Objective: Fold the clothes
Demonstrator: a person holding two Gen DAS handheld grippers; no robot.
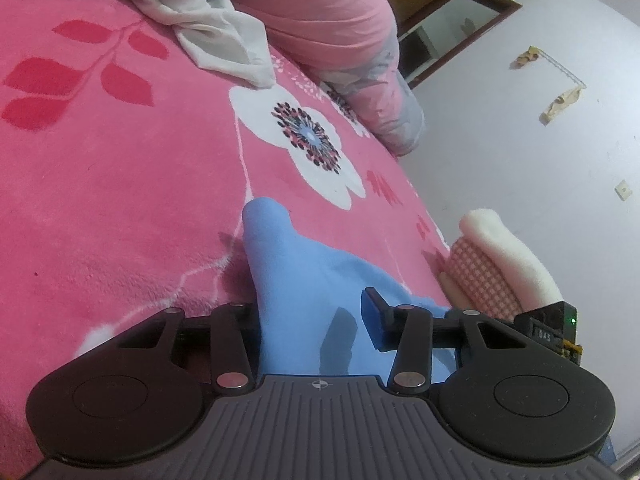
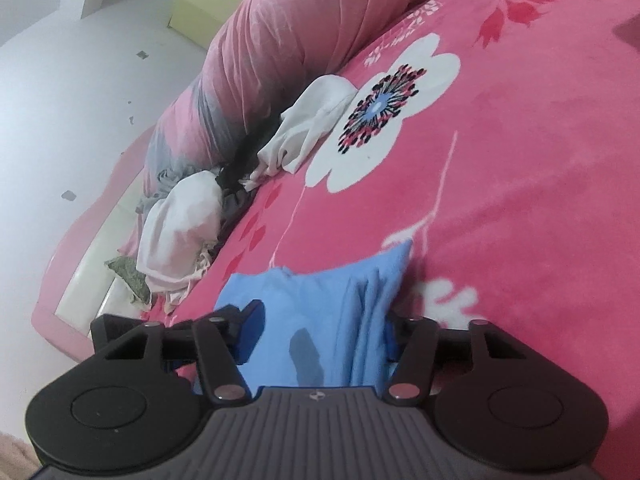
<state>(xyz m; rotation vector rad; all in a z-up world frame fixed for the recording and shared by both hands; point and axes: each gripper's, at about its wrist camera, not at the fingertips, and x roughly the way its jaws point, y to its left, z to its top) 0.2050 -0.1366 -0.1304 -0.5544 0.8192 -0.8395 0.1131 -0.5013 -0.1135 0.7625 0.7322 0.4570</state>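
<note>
Two grippers straddle one light blue garment (image 1: 304, 280) near the bed's (image 1: 100, 200) edge. Left gripper (image 1: 308, 320) and right gripper (image 2: 320, 332) stand apart, cloth between, not clamped. Soft, limp, light fabric; best pinched at bunched edges.

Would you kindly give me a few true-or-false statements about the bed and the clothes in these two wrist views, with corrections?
1. A light blue cloth garment lies between the left gripper jaws. True.
2. The bed cover is plain green. False: it is pink fleece with white flowers.
3. Crumpled white clothes lie beside the long pink bolster pillow. True.
4. The blue garment hangs on the wall. False: it lies on the bed.
5. The right gripper has blue fabric between its jaws. True.
</note>
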